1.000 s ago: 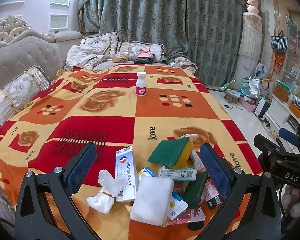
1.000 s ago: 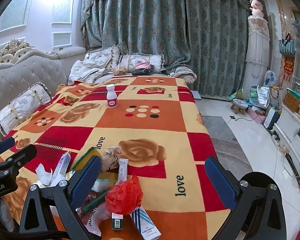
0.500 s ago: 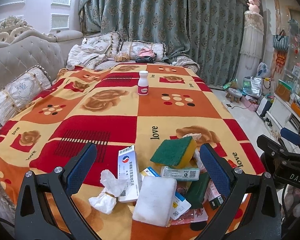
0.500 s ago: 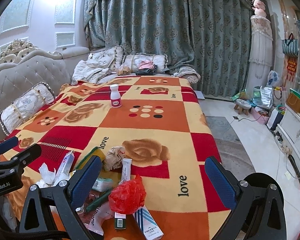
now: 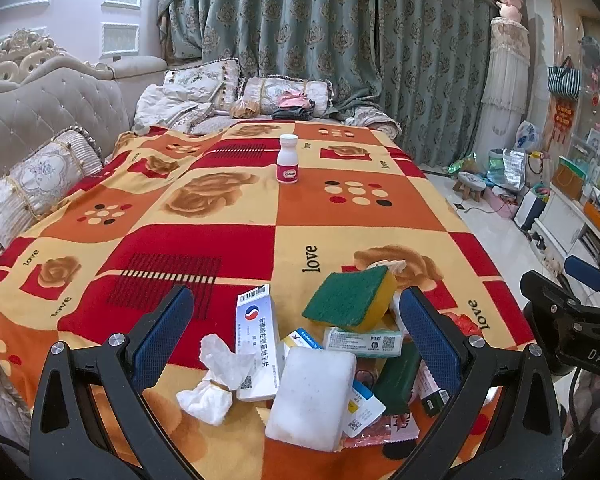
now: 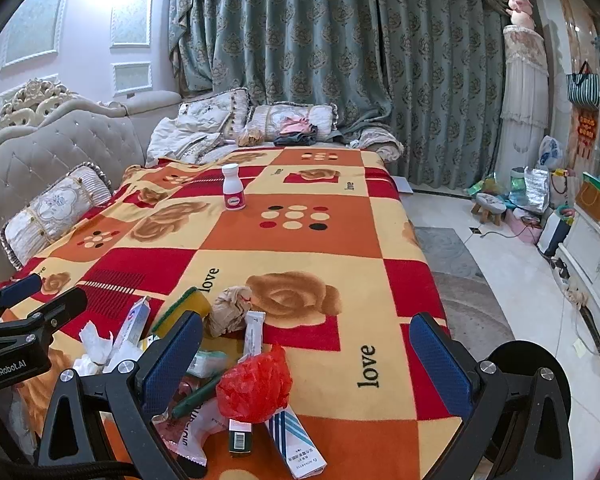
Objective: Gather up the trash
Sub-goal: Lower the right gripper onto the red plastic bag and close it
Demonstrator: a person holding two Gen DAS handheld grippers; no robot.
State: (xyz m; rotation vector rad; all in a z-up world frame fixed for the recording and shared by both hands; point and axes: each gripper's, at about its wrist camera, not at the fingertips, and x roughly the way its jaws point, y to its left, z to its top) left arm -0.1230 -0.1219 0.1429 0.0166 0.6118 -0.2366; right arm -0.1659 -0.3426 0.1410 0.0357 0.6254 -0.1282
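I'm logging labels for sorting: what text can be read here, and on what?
"love": woven on the blanket.
"GenRobot.AI": on the left claw body.
"DAS": on the right claw body.
White bottle, medicine box and other packets: print too small or blurred.

Fuzzy cloth blanket (image 5: pixel 228 240), rough green sponge (image 5: pixel 346 294), crumpled paper tissue (image 5: pixel 216 380), glossy red plastic bag (image 6: pixel 256 386).

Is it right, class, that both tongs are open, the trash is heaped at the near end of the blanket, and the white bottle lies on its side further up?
One thing is wrong: the bottle stands upright, cap on top, as the left wrist view shows. The rest holds: the left tongs and right tongs are open, and the trash is heaped at the near end of the blanket.
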